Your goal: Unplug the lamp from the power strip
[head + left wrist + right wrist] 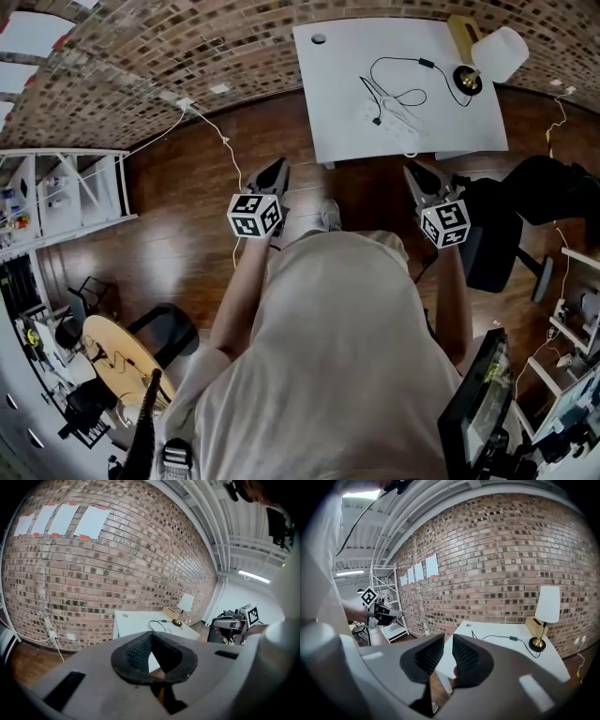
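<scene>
Brick-walled room, white rectangular desk [328, 112] ahead. Brass lamp with white shade [480, 67] on desk's far right corner. Thin black cord [398, 64] runs left of it. White power strip [397, 116] mid-desk shows only in head view. Left gripper [277, 170] closed, empty. Right gripper [413, 172] slightly parted, empty. Both short of desk.

Rough brick wall [511, 550], glossy wood floor [187, 216], matt white table [347, 94], brassy lamp [547, 611]
</scene>
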The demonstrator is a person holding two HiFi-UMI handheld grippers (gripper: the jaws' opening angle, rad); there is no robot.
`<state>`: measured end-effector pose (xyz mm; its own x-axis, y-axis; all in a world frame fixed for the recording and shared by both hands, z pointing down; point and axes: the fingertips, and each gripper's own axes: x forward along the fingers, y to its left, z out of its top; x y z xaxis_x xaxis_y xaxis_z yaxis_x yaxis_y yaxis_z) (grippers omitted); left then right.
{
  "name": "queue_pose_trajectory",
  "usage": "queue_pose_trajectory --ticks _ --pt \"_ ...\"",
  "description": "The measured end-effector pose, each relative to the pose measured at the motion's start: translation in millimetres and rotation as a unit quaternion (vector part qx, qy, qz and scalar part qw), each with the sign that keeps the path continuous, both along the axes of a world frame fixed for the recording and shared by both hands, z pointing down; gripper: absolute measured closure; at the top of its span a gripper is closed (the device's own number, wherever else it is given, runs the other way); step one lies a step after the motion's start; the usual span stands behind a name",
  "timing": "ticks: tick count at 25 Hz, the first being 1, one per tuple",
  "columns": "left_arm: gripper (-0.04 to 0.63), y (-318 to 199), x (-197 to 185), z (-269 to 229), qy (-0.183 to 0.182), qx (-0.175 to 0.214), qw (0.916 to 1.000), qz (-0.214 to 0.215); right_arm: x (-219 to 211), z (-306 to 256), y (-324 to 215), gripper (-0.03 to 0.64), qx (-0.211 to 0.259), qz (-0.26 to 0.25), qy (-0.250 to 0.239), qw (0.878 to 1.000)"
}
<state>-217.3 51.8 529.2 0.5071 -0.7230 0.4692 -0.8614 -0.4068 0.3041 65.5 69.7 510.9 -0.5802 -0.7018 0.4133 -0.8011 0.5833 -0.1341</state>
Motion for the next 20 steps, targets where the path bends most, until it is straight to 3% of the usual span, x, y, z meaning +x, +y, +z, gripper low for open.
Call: queue_pose_trajectory --ticks 7,20 --pt "0.589 -27 -9 3 0.007 0.008 0.999 0.044 -19 1 -16 0.561 0.0 0.024 0.009 1.0" --pt "0.589 -47 4 22 0.018 -0.013 0.9971 0.072 -17 13 -32 0.561 -0.022 0.031 0.028 0.999"
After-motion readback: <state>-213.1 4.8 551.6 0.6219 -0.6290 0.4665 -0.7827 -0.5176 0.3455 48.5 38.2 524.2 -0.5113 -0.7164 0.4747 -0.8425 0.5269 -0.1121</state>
